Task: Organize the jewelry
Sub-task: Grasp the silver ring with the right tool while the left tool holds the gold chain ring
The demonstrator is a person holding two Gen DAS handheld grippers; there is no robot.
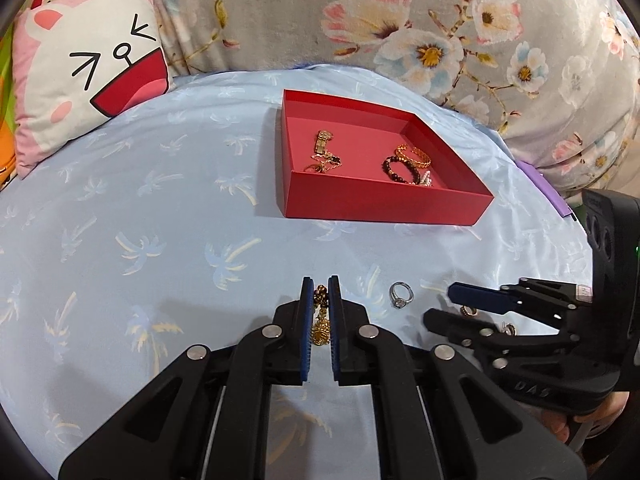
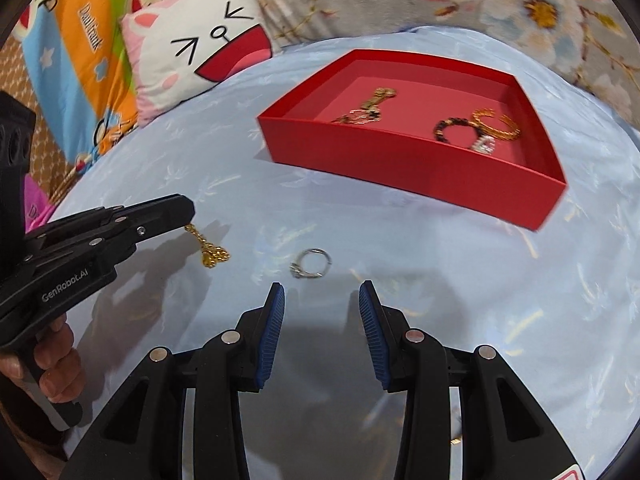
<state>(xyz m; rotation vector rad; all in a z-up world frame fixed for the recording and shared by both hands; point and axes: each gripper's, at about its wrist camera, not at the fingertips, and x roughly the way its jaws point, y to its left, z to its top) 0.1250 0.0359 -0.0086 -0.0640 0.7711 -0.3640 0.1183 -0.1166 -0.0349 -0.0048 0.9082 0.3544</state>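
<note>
My left gripper (image 1: pixel 320 290) is shut on a gold chain (image 1: pixel 321 326), pinched between the blue pads. In the right wrist view the gold chain (image 2: pixel 209 249) dangles from the left gripper (image 2: pixel 188 210) just above the blue cloth. A silver ring (image 1: pixel 401 295) lies on the cloth, a little ahead of my right gripper (image 2: pixel 322 292), which is open with nothing in it. Past the silver ring (image 2: pixel 311 265) stands the red box (image 1: pixel 384 205), holding a gold watch (image 1: pixel 323 141), a dark beaded bracelet (image 1: pixel 400 170) and a gold bangle (image 1: pixel 416 156). Small gold earrings (image 1: pixel 468 311) lie under the right gripper (image 1: pixel 440 304).
A cat-face pillow (image 1: pixel 88 68) leans at the back left. A floral cushion (image 1: pixel 440 20) rises behind the red box (image 2: pixel 400 168). A purple item (image 1: pixel 544 188) lies at the cloth's right edge. A person's hand (image 2: pixel 52 356) grips the left handle.
</note>
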